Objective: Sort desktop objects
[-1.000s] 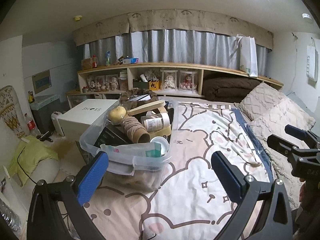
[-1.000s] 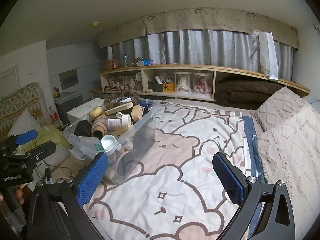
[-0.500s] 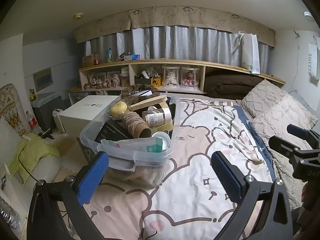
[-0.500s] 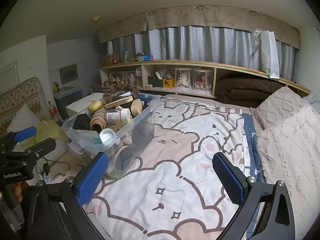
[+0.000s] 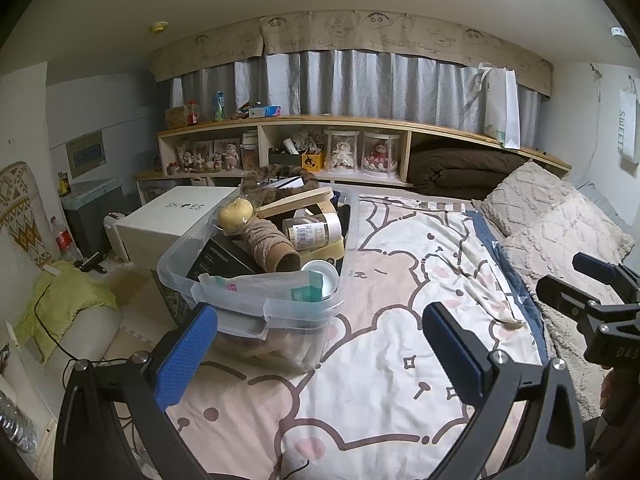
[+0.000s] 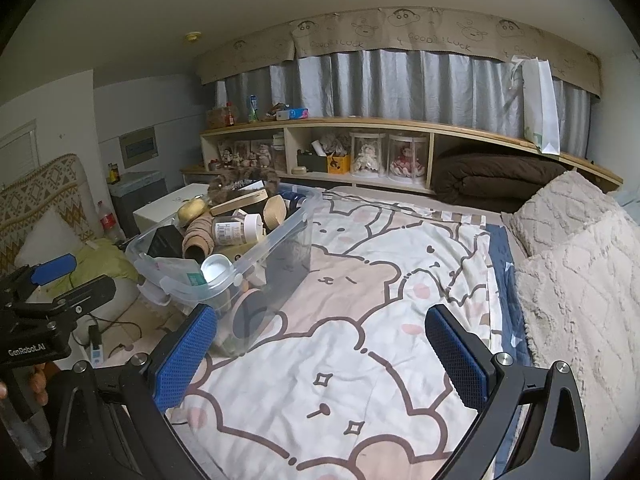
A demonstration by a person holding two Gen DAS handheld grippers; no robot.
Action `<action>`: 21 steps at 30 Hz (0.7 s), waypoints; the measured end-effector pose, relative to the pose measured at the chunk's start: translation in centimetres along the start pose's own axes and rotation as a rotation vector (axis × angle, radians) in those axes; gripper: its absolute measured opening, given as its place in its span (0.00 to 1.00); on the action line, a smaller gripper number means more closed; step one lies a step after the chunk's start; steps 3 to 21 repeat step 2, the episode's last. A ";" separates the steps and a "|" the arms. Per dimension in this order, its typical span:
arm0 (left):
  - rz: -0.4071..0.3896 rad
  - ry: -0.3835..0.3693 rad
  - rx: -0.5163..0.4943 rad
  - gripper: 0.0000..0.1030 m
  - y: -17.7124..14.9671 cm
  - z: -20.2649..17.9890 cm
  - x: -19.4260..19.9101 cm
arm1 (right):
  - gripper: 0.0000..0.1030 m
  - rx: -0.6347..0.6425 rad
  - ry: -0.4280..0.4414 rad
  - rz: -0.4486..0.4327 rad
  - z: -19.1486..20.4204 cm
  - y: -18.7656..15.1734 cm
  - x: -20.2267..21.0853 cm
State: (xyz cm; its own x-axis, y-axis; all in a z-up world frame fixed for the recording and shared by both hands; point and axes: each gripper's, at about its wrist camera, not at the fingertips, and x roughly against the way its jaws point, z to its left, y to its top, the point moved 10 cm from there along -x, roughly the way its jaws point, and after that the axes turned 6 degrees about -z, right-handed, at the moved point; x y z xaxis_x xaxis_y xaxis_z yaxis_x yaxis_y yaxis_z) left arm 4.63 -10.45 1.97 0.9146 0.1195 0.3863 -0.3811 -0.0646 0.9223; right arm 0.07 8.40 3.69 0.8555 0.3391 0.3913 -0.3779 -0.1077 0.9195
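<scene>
A clear plastic bin (image 5: 280, 312) stands on the bed's left edge, heaped with objects: a twine roll (image 5: 272, 244), a labelled jar (image 5: 312, 230), a yellow round thing (image 5: 236, 212), a wooden board (image 5: 296, 202), a black box (image 5: 224, 258), a white lid (image 5: 320, 276). The bin also shows in the right wrist view (image 6: 256, 264). My left gripper (image 5: 320, 352) is open and empty, just short of the bin's near end. My right gripper (image 6: 320, 356) is open and empty over the bedspread, right of the bin.
The bear-print bedspread (image 5: 400, 320) covers the bed. Cream pillows (image 6: 580, 260) lie at the right. A wooden shelf (image 5: 340, 152) with dolls and a brown folded blanket (image 6: 492, 180) runs along the back. A white shoe box (image 5: 176, 216) stands left of the bin.
Both grippers have drawn back slightly and tilted up; the bin sits a little lower and farther in both views. Both stay open and empty.
</scene>
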 end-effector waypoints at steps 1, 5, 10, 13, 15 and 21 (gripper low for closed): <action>0.001 0.003 -0.001 1.00 -0.1 -0.1 0.0 | 1.00 0.000 0.001 0.000 0.0 0.0 0.0; 0.001 0.004 -0.002 1.00 -0.1 -0.1 -0.1 | 1.00 -0.001 0.001 0.001 0.0 0.0 0.0; 0.001 0.004 -0.002 1.00 -0.1 -0.1 -0.1 | 1.00 -0.001 0.001 0.001 0.0 0.0 0.0; 0.001 0.004 -0.002 1.00 -0.1 -0.1 -0.1 | 1.00 -0.001 0.001 0.001 0.0 0.0 0.0; 0.001 0.004 -0.002 1.00 -0.1 -0.1 -0.1 | 1.00 -0.001 0.001 0.001 0.0 0.0 0.0; 0.001 0.004 -0.002 1.00 -0.1 -0.1 -0.1 | 1.00 -0.001 0.001 0.001 0.0 0.0 0.0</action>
